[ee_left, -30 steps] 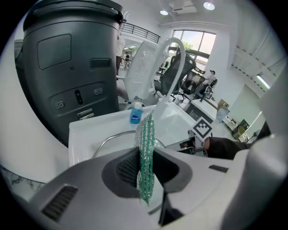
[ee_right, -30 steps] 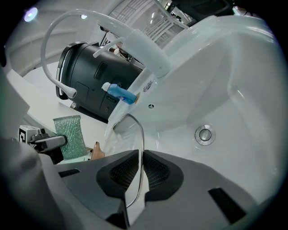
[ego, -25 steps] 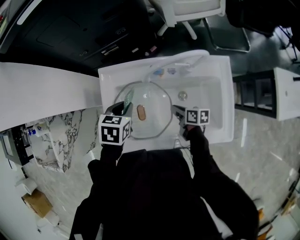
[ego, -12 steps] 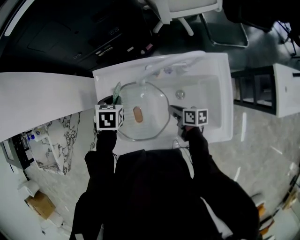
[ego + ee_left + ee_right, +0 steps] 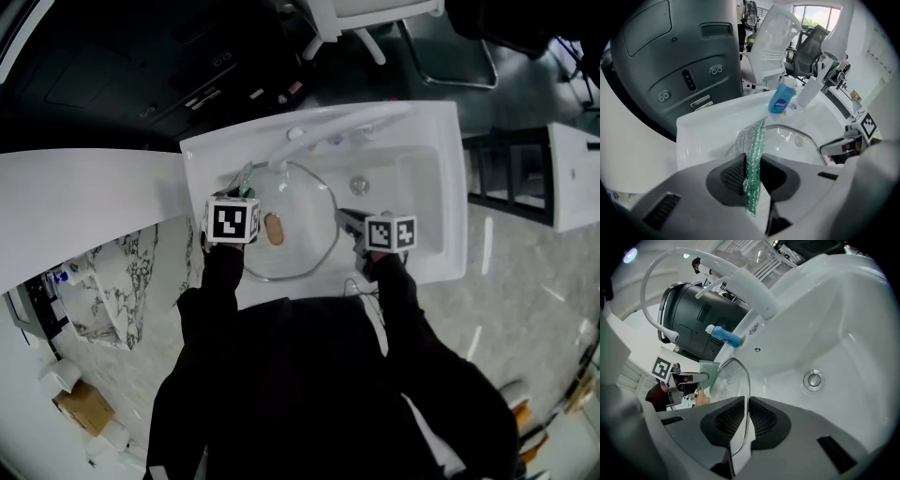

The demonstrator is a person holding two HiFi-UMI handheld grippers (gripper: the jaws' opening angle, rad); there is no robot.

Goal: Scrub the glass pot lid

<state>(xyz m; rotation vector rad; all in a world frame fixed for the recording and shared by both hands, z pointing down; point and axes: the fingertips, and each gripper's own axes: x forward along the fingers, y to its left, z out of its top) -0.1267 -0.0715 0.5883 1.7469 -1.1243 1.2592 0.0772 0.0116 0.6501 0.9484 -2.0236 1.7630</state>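
Glass lid [image 5: 298,217] sits just right of our left tool [image 5: 751,174], which clamps green scrub pad [image 5: 753,140]; our right tool [image 5: 746,418] pinches lid's far rim; we judge stroke runs rightward.

All three views bulge fisheye-style, corners black. The white ceramic sink [image 5: 431,169] is bright, evenly lit; my black sleeves [image 5: 389,300] lose all detail. A far window [image 5: 815,14] blows out white. The green glittery scrub cloth [image 5: 752,140] pinched in my left claw [image 5: 752,171] sparkles; the rim of the round glass pot lid [image 5: 733,380] gleams in my right claw [image 5: 746,420].
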